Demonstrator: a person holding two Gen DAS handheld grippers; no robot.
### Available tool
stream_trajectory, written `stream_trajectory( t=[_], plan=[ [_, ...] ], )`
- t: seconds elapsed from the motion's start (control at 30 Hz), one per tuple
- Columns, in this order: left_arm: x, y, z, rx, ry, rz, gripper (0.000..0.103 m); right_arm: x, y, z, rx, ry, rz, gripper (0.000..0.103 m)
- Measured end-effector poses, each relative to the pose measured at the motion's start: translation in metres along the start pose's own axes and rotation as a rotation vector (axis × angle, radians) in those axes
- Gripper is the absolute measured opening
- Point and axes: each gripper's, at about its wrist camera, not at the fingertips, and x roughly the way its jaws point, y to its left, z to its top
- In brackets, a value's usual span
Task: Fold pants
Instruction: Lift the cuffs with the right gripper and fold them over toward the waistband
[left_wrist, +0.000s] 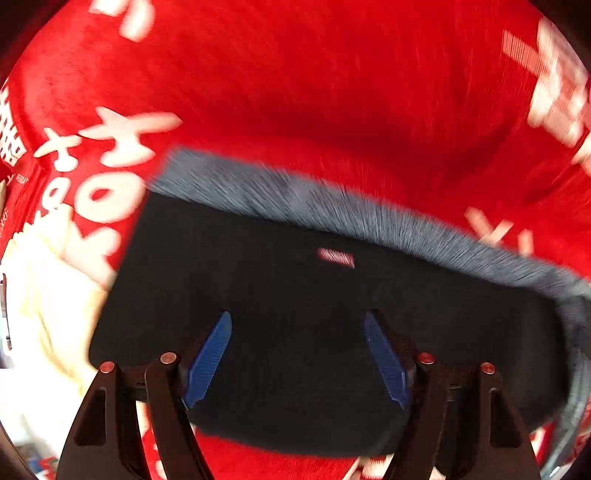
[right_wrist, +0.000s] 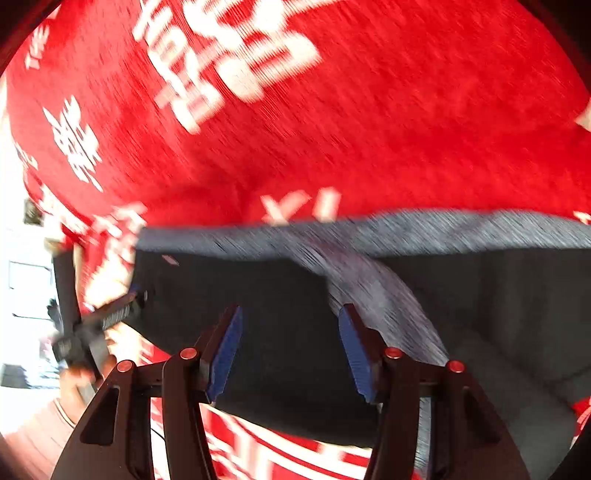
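The pants (left_wrist: 295, 317) lie folded, dark with a grey band, on the red printed cloth (left_wrist: 295, 92) covering the surface; the left gripper (left_wrist: 297, 360) hangs over them, jaws spread and empty, and the right gripper (right_wrist: 291, 354) likewise, so a fold looks just laid; next comes choosing a fresh edge to pinch

My left claw (left_wrist: 298, 360) and right claw (right_wrist: 290, 354) look identical: black linkage arms, coppery-red rivets, ribbed blue pads (left_wrist: 208, 360).
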Motion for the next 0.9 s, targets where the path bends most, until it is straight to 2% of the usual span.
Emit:
stream_trajectory(
  t=[0.03,0.07,0.1,0.13,0.23,0.3,0.5,0.73,0.9],
  plan=[
    [0.005,-0.009,-0.001,0.02,-0.013,0.048,0.084,0.008,-0.007,-0.005,-0.016,0.032,-0.048,0.058],
    [0.004,-0.018,-0.003,0.041,-0.033,0.076,0.087,0.016,-0.013,-0.01,-0.027,0.062,-0.094,0.051],
    [0.002,-0.026,-0.004,0.067,-0.032,0.094,0.087,0.019,-0.022,-0.016,-0.035,0.072,-0.101,0.051],
    [-0.003,-0.031,-0.006,0.079,-0.018,0.079,0.087,0.014,-0.024,-0.018,-0.052,0.046,-0.1,0.051],
    [-0.025,-0.041,-0.017,0.106,-0.021,0.066,0.087,0.005,-0.019,-0.023,-0.068,0.05,-0.133,0.056],
    [-0.037,-0.048,-0.025,0.114,-0.013,0.055,0.087,-0.002,-0.017,-0.027,-0.062,0.051,-0.143,0.067],
    [-0.072,-0.074,-0.053,0.111,-0.005,0.023,0.087,-0.03,-0.011,-0.038,-0.077,0.039,-0.231,0.08],
    [-0.093,-0.095,-0.076,0.121,-0.02,-0.039,0.087,-0.05,-0.003,-0.051,-0.093,0.003,-0.341,0.08],
    [-0.094,-0.095,-0.088,0.146,-0.025,-0.055,0.087,-0.06,-0.002,-0.064,-0.078,-0.004,-0.376,0.08]
  ],
)
